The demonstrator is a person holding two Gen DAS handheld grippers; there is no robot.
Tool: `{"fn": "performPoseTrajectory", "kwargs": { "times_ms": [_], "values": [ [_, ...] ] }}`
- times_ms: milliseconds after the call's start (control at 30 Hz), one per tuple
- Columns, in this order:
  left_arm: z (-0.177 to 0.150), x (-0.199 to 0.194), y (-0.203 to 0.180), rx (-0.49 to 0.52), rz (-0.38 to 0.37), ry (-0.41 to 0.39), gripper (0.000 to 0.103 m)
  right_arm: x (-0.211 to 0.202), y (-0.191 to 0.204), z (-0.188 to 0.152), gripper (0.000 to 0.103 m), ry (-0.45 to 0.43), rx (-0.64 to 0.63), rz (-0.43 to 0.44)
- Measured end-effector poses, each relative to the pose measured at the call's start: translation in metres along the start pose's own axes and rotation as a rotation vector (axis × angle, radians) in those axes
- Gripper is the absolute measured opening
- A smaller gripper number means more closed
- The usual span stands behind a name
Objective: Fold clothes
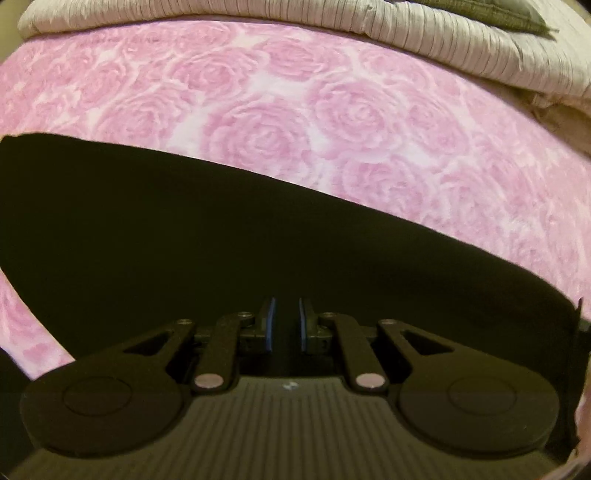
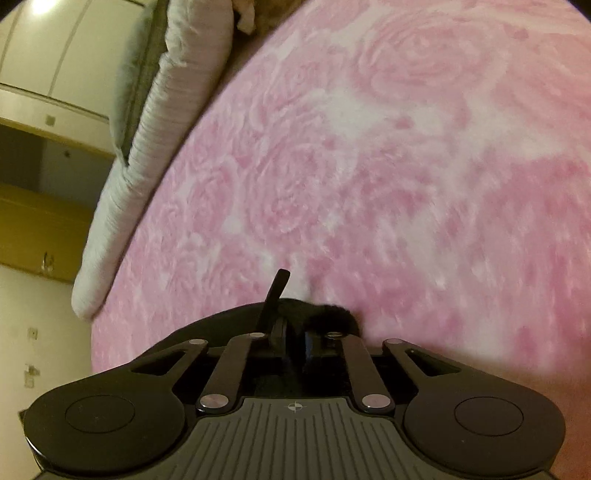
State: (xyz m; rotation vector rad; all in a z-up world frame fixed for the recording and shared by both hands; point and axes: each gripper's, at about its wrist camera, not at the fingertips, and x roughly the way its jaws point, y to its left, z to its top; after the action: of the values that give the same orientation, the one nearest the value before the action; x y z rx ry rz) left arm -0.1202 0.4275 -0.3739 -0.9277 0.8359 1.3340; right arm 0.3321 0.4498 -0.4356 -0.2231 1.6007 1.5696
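- Holding a black garment [image 1: 229, 236] in both grippers, we have it hanging or stretched over the pink rose-patterned bedspread [image 1: 280, 110]; it looks to be mid-fold, not yet laid down and smoothed
- Our left gripper [image 1: 287, 325] has its blue-padded fingers [image 1: 271, 325] drawn close, a narrow gap between them; dark cloth fills the view right behind, so we judge they pinch an edge, though the black-on-black makes the contact hard to confirm
- Our right gripper [image 2: 293, 336] is closed on a bunched corner of the same black cloth, a fuzzy tuft poking out beside the fingers just above the bedspread
- As for progress, we see one straight, clean upper edge on the garment in the left view, which suggests a fold is already in; how many folds remain we cannot tell
- The garment reads as soft, matte and slightly fleecy, swallowing all light
- The bedspread is plush, with raised swirling roses in pink and white
- A ribbed, cream-coloured quilt [image 1: 443, 33] lies rolled along the far side of the bed, with a dark grey pillow [image 1: 491, 13] on it
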Motion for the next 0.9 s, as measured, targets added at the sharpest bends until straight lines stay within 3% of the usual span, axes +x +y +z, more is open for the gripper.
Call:
{"fn": "performPoseTrajectory", "kwargs": {
  "times_ms": [33,100,167,233,333,467,667,800,900],
  "values": [
    [0.000,-0.004,0.000,0.008,-0.002,-0.005,0.008,-0.005,0.000,0.003,0.020,0.015,0.013,0.007],
    [-0.003,-0.016,0.000,0.027,-0.007,-0.015,0.009,-0.023,-0.003,0.002,0.039,-0.001,0.028,-0.001],
    [-0.010,-0.028,0.000,0.038,-0.015,-0.014,0.009,-0.056,-0.006,-0.008,0.041,-0.069,0.025,-0.059],
    [-0.019,-0.041,0.000,0.048,-0.023,-0.011,0.009,-0.087,0.003,-0.026,0.041,-0.126,-0.056,-0.126],
    [-0.034,-0.055,0.002,0.049,-0.044,0.011,0.009,-0.111,0.033,-0.067,0.040,-0.089,-0.278,-0.197],
    [-0.055,-0.067,0.006,0.032,-0.086,0.065,0.009,-0.098,0.074,-0.130,0.039,0.073,-0.547,-0.260],
    [-0.075,-0.069,0.016,0.046,-0.134,0.111,0.009,-0.077,0.106,-0.192,0.039,0.049,-0.788,-0.336],
    [-0.079,-0.075,0.036,0.039,-0.153,0.107,0.009,-0.050,0.117,-0.187,0.039,0.015,-0.793,-0.329],
    [-0.082,-0.081,0.057,0.030,-0.160,0.100,0.009,-0.022,0.116,-0.170,0.039,0.088,-0.703,-0.273]
  ]
}}
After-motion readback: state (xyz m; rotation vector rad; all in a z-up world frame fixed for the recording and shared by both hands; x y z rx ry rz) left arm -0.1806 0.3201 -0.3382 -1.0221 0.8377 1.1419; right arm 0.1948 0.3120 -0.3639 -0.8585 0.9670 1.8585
